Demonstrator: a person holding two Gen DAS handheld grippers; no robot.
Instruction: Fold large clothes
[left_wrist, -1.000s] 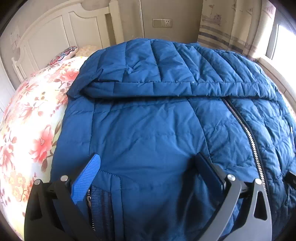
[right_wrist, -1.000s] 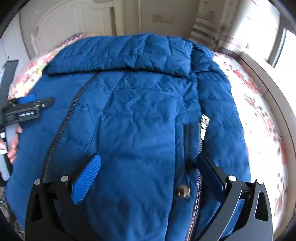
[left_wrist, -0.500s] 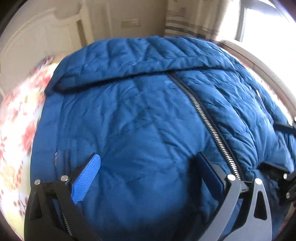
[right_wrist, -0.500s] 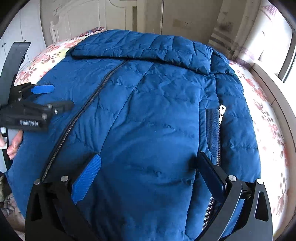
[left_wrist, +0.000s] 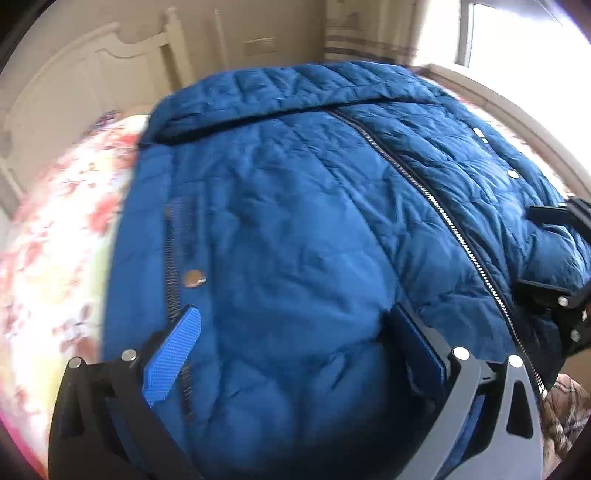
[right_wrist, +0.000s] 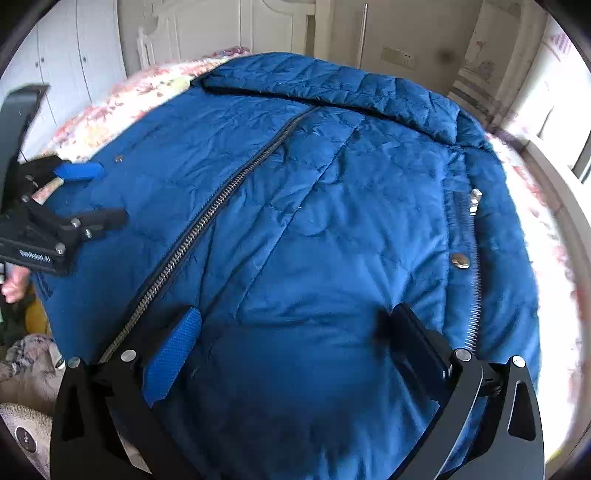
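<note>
Covering the floral bed, zipped blue jacket, headboard behind, left claw and right claw spread wide, empty

Big blue puffer jacket is laid out flat, front side up, covering most of the floral bed. Silver zipper is done up down the middle, hood folded flat toward the headboard end, hem at the foot edge.
</note>
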